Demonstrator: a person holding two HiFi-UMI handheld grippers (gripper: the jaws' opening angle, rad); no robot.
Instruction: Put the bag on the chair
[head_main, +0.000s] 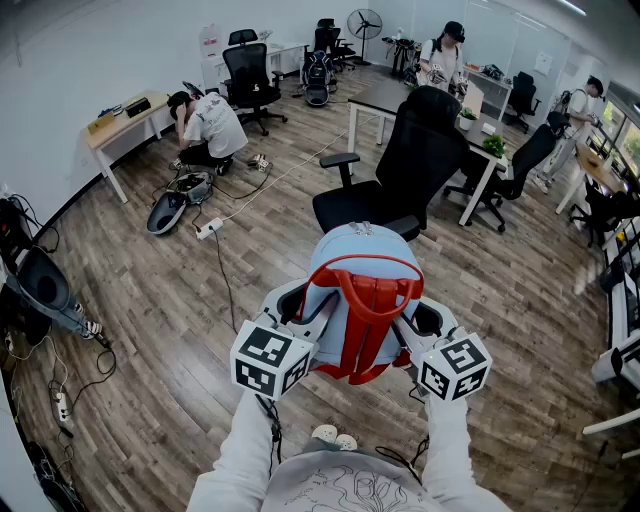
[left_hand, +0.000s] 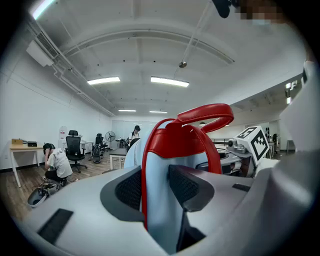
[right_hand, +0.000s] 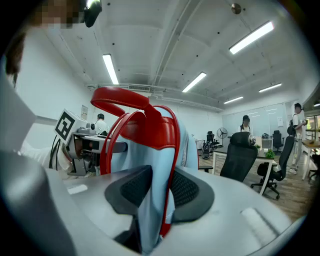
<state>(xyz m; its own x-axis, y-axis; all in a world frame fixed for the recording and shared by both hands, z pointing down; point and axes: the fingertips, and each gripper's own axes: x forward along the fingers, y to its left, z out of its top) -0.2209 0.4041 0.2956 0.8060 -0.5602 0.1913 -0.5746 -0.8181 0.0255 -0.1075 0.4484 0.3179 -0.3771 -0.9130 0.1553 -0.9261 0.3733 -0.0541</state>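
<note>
Head view looks steeply down on a light blue backpack (head_main: 352, 285) with red straps and a red top handle (head_main: 372, 300). We see it held up in the air between our two arms, above the wooden floor (head_main: 150, 300). It is close to our body and not yet on the seat.

On the left side, the left hand-held gripper (left_hand: 156, 192) is closed on the backpack. In the left gripper view its two dark pads press from both sides on a light blue band with a red edge. The right hand-held gripper (right_hand: 152, 192) holds the other side in the same way, and in the right gripper view a blue and red band is pinched between its pads. The marker cube (head_main: 268, 358) of the left one and the marker cube (head_main: 455, 366) of the right one stand at nearly the same height, just beside the lower part of the backpack.

A black office chair (head_main: 400, 170) stands just beyond the backpack, with its seat turned towards us. Behind the chair is a bench (head_main: 382, 97) with a dark top. Far to the left, a person (head_main: 210, 125) crouches on the floor.
</note>
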